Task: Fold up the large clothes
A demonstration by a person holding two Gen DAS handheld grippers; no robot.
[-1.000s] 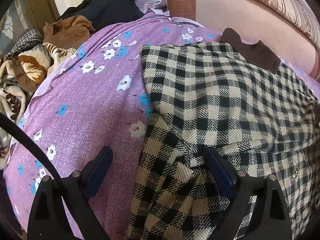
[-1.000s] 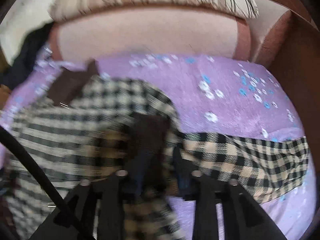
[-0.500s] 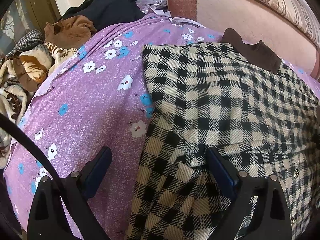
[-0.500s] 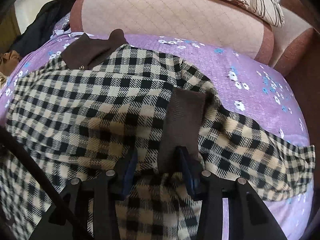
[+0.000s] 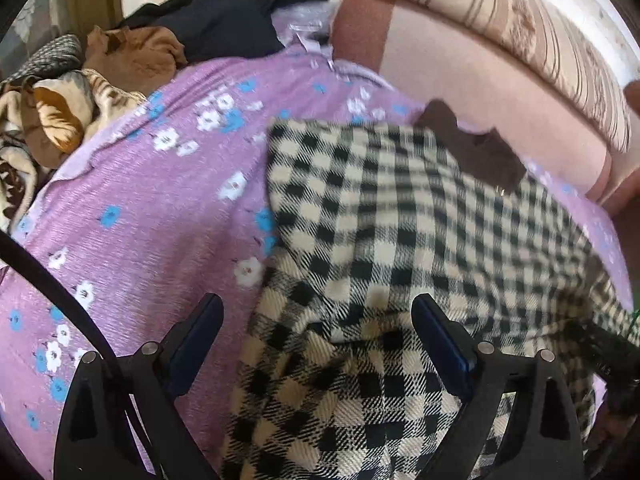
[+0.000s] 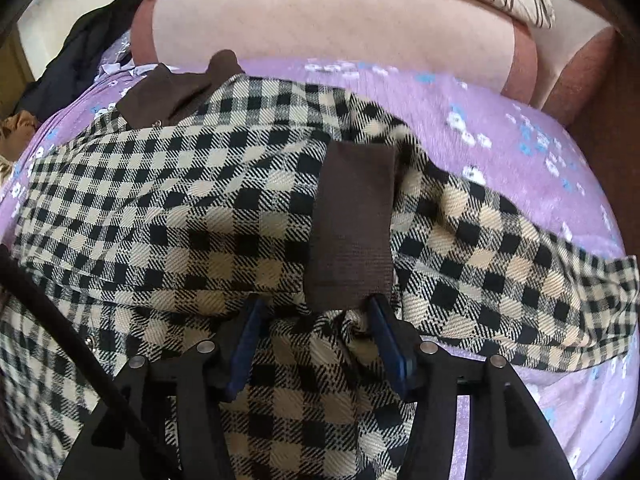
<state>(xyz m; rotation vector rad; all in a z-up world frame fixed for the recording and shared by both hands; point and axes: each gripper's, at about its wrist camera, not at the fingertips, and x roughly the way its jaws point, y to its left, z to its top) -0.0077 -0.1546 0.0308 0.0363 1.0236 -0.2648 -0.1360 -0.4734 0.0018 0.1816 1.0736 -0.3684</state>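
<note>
A black-and-cream checked coat (image 5: 420,240) with a brown collar (image 5: 472,152) lies on a purple flowered bedspread (image 5: 140,220). It also shows in the right wrist view (image 6: 160,208), where its right sleeve with a brown cuff (image 6: 352,232) is folded across the body. My left gripper (image 5: 318,328) is open, its jaws wide, over the coat's left edge. My right gripper (image 6: 314,316) is open, its jaws partly apart just below the cuff, with checked cloth between them.
A pink padded headboard (image 6: 320,24) with a striped pillow (image 5: 500,32) runs along the far side. A heap of dark, brown and patterned clothes (image 5: 132,52) lies at the far left of the bed. A brown armrest (image 6: 580,72) stands at the right.
My right gripper carried the sleeve leftward over the coat's body, laid it there and opened its jaws. The left gripper stayed open and shifted only slightly.
</note>
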